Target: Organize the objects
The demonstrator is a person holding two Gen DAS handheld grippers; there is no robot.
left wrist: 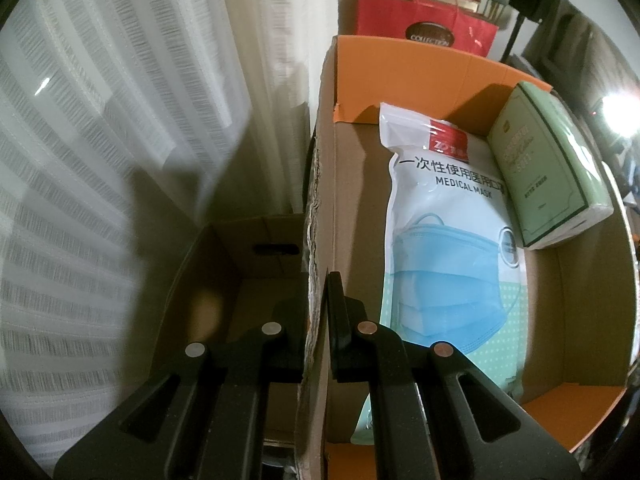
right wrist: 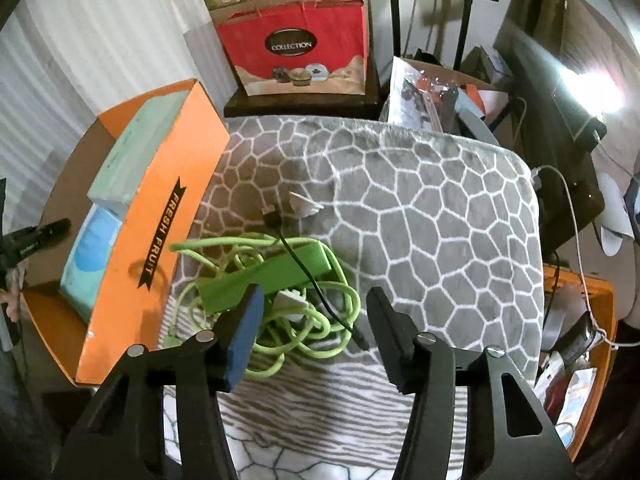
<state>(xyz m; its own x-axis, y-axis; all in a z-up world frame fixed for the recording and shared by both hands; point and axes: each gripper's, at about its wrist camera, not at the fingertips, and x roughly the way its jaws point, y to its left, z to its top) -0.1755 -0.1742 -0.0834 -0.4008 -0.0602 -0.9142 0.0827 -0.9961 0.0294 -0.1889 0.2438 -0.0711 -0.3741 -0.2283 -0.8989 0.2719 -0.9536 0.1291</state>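
At 10 o'clock from the right gripper (right wrist: pixel 310 320), spread, the green power strip (right wrist: pixel 266 276) is seen, long axis 8-to-2. Left gripper (left wrist: pixel 318 312) is pinching the box wall (left wrist: pixel 320 200), farther off.

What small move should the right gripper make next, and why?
Probably close on the green power strip. The right gripper stands open over its tangled green cord on the grey blanket, pads not yet pressing. The left gripper is shut on the orange box wall, steadying it to receive the strip.
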